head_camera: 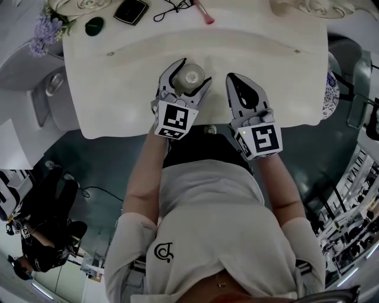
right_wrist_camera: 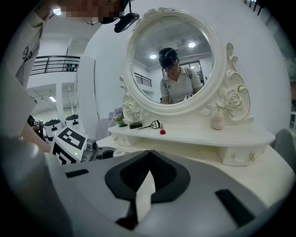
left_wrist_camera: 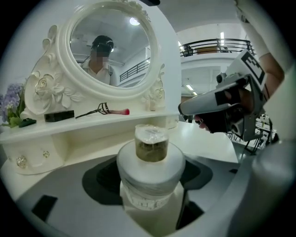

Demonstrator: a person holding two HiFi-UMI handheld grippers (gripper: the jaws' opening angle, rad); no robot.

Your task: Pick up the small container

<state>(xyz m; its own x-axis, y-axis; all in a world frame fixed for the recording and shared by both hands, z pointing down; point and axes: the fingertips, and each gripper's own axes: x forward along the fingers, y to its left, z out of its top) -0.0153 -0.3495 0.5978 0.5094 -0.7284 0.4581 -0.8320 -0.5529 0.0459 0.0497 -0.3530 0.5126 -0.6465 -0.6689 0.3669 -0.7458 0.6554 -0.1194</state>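
The small container (head_camera: pixel 190 76), a squat jar with a wide white lid and a wrapped cap on top, stands near the front edge of the cream dressing table (head_camera: pixel 118 71). My left gripper (head_camera: pixel 194 71) has a finger on each side of it, lying against the lid. In the left gripper view the container (left_wrist_camera: pixel 150 162) fills the space between the dark pads, and the fingertips are hidden behind it. My right gripper (head_camera: pixel 232 78) hovers just right of the jar, shut and empty, its tips meeting (right_wrist_camera: pixel 148 155). It also shows in the left gripper view (left_wrist_camera: pixel 217 99).
An ornate oval mirror (left_wrist_camera: pixel 108 51) rises at the back of the table. Its shelf holds a black case (head_camera: pixel 131 10), an eyelash curler (head_camera: pixel 172 9), a pink brush (head_camera: pixel 204 13), a dark green item (head_camera: pixel 93 25) and lavender flowers (head_camera: pixel 47 26). A small vase (right_wrist_camera: pixel 217 121) stands at the shelf's right.
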